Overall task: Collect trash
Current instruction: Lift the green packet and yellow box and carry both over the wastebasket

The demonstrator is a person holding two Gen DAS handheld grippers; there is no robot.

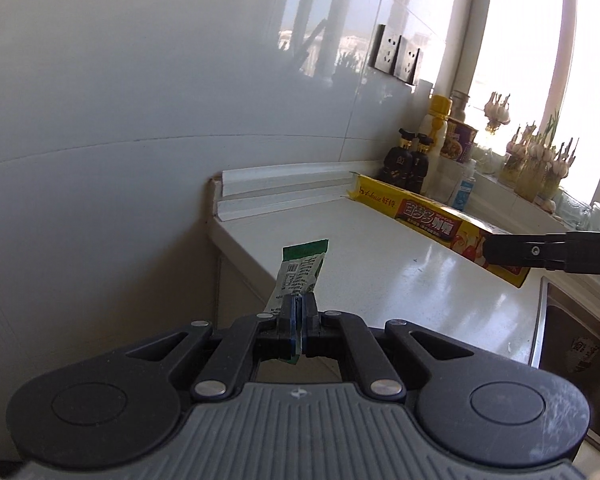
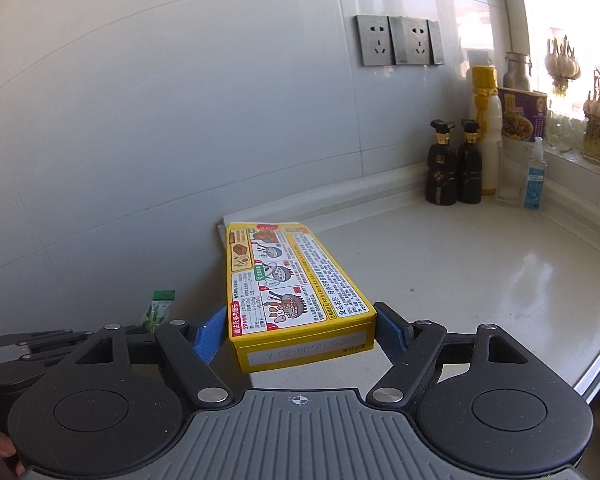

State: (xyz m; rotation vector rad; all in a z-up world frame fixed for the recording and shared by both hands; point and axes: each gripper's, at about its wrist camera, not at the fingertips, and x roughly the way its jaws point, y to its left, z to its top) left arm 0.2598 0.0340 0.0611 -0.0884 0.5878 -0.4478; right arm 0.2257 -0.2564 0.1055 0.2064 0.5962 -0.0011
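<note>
My left tongs [image 1: 299, 316] pinch shut on the green sachet [image 1: 300, 272]; my right tongs [image 2: 300, 330] clamp the yellow curry box [image 2: 296, 288] at 1 end, so it could pivot loose.

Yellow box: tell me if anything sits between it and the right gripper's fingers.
Nothing visible does. The yellow box already sits between the right gripper fingers, the blue pads against both sides, so it looks gripped and held above the countertop.

Glossy countertop [image 2: 480, 280], cardboard box [image 2: 296, 280]
</note>
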